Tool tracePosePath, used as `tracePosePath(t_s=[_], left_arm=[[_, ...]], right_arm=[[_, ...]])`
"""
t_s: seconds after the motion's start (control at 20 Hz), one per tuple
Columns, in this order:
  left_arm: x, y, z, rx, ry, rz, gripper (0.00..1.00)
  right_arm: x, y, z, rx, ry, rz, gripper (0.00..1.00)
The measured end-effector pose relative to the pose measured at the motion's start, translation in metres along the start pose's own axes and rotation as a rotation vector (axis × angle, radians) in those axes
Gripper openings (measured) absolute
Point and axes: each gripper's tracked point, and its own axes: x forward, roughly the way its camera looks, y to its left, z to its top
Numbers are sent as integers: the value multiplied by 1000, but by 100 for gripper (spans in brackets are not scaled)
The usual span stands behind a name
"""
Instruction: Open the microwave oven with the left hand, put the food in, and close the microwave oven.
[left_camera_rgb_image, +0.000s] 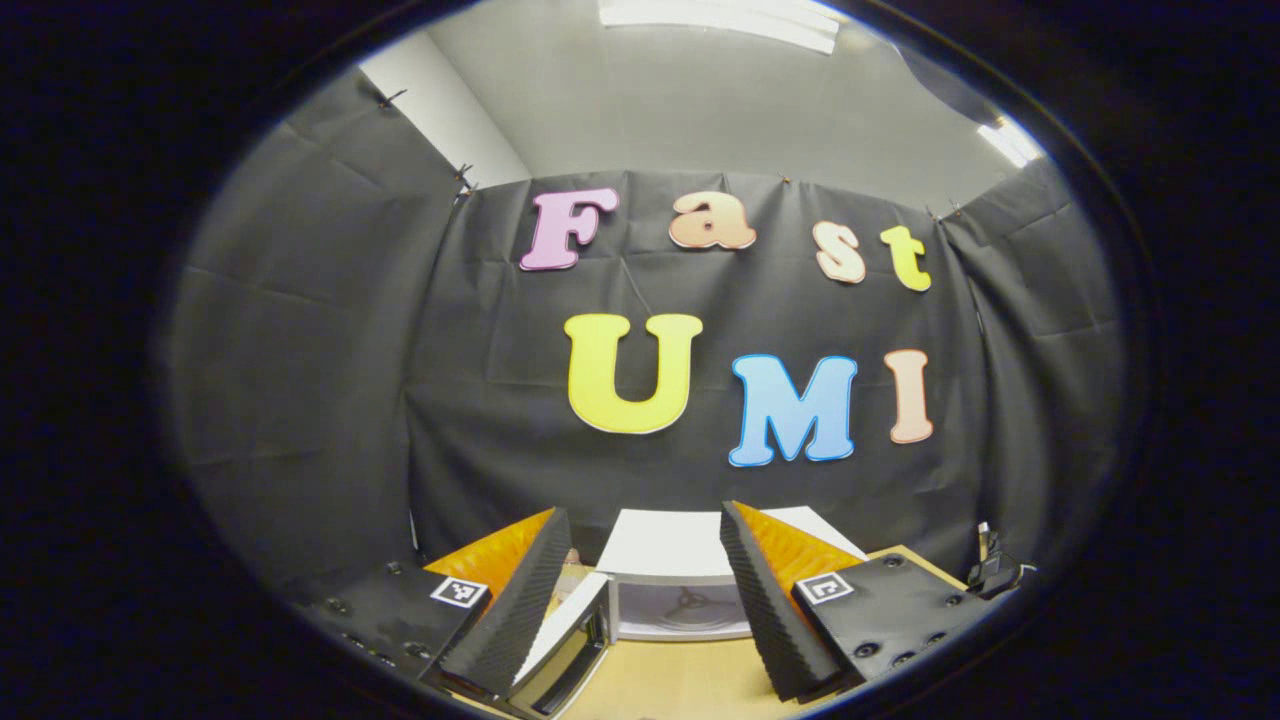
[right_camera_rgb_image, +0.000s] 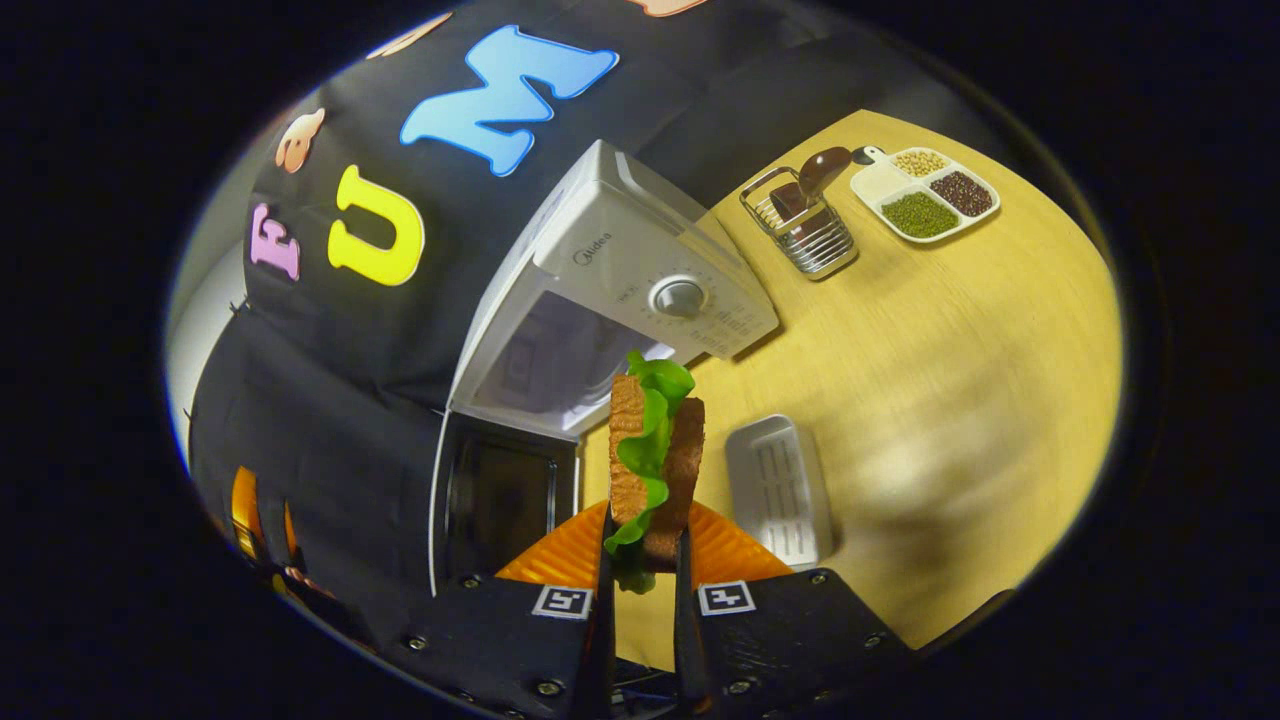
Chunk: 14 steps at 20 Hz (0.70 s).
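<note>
Right gripper view: my right gripper (right_camera_rgb_image: 640, 570) is clamping the sandwich (right_camera_rgb_image: 655, 450), approaching the open microwave (right_camera_rgb_image: 600, 300); insertion is pending. Left gripper (left_camera_rgb_image: 640, 600) is hanging spread, empty.

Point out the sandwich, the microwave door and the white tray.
sandwich (right_camera_rgb_image: 655, 460), right gripper view, on its lettuce layer.
microwave door (right_camera_rgb_image: 500, 500), right gripper view, on its dark window.
white tray (right_camera_rgb_image: 780, 490), right gripper view, on its ribbed floor.

The microwave (left_camera_rgb_image: 680, 590) sits partly behind ribbed fingers (left_camera_rgb_image: 765, 600) — its lower front (and door) cut off.
</note>
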Motion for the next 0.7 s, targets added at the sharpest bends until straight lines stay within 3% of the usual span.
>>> tracePosePath(t_s=[0.15,0.3,0.45,0.7], left_arm=[[1,18,-3,18,2,-43,97],[1,34,-5,-51,16,-98,96],[8,64,-4,-86,18,-104,97],[15,106,-11,-86,32,-94,97]], right_arm=[[23,28,0,77,-82,30,24],[57,56,-1,138,-120,57,24],[97,84,8,226,-176,98,24],[160,102,6,309,-267,69,24]])
